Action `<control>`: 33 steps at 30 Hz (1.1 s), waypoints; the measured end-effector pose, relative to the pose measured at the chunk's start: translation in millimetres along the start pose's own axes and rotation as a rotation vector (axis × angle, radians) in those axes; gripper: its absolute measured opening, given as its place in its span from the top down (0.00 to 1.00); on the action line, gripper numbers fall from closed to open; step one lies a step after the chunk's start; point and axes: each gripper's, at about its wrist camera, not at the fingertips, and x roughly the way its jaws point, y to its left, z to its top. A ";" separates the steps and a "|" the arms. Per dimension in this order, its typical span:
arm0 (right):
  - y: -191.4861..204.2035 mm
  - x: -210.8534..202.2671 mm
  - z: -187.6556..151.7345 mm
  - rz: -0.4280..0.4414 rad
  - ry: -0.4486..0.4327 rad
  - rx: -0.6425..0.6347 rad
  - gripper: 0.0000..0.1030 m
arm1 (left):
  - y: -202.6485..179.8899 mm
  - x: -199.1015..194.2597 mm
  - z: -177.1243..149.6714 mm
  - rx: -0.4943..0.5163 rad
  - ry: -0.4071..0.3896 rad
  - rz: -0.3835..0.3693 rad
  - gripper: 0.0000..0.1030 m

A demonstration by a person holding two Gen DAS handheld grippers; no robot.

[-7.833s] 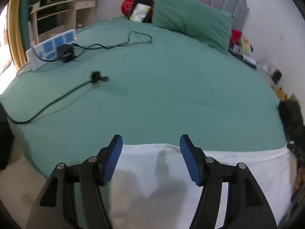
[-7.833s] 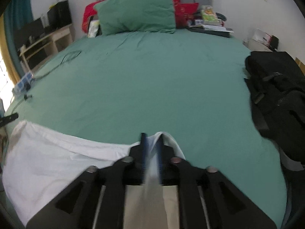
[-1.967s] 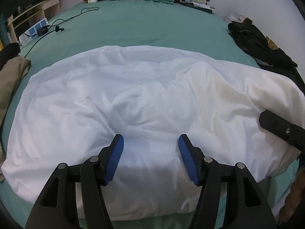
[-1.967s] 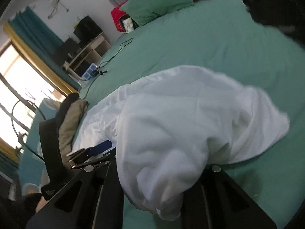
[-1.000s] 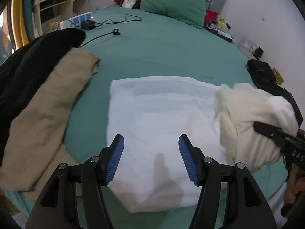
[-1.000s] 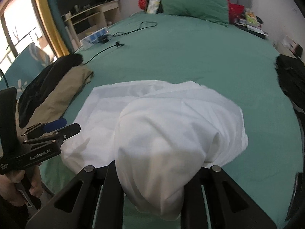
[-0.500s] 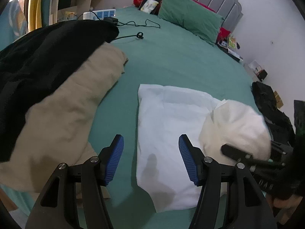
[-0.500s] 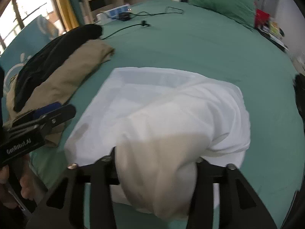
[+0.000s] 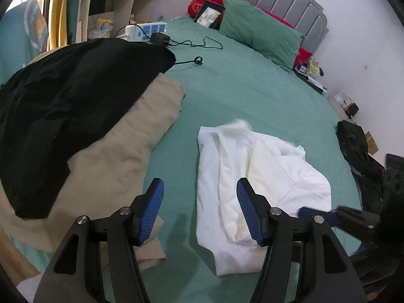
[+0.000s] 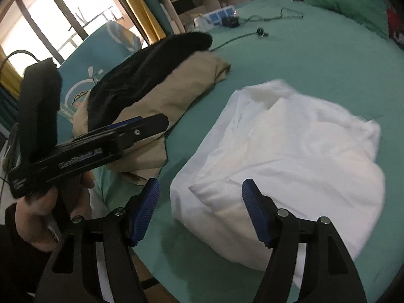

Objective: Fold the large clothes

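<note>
A large white garment (image 9: 255,174) lies loosely folded in a rumpled heap on the green bed; it also shows in the right wrist view (image 10: 298,151). My left gripper (image 9: 199,212) is open and empty, hovering above the garment's near left edge. My right gripper (image 10: 200,208) is open and empty above the garment's near corner. The left gripper also shows from the side in the right wrist view (image 10: 141,123), and the right gripper's blue tip shows in the left wrist view (image 9: 315,214).
A tan garment (image 9: 121,156) with a black garment (image 9: 68,101) on it lies left of the white one. A power strip (image 9: 146,29) with cables, a green pillow (image 9: 260,38) and a tablet (image 9: 209,14) lie at the bed's head. A black bag (image 9: 353,141) sits at right.
My right gripper has opened and let go of the white garment, which has dropped onto the folded part on the bed. My left gripper stayed open and swung left.
</note>
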 end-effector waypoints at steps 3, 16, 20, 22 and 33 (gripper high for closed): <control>-12.4 -29.5 -10.8 -0.044 -0.064 0.033 0.34 | -12.3 2.0 -1.7 0.026 0.015 -0.023 0.39; -123.2 -70.5 -69.7 -0.277 -0.147 0.327 0.34 | -65.3 88.3 -15.8 0.202 0.223 -0.095 0.87; -140.0 -58.8 -78.7 -0.260 -0.140 0.378 0.34 | -57.3 70.1 -23.3 0.223 0.183 -0.083 0.97; -142.5 -50.3 -78.8 -0.240 -0.136 0.393 0.34 | -48.9 47.8 -26.6 0.206 0.144 -0.057 0.97; -142.3 -16.0 -91.7 -0.089 -0.146 0.459 0.34 | -16.1 45.0 -45.0 0.110 0.204 0.045 0.88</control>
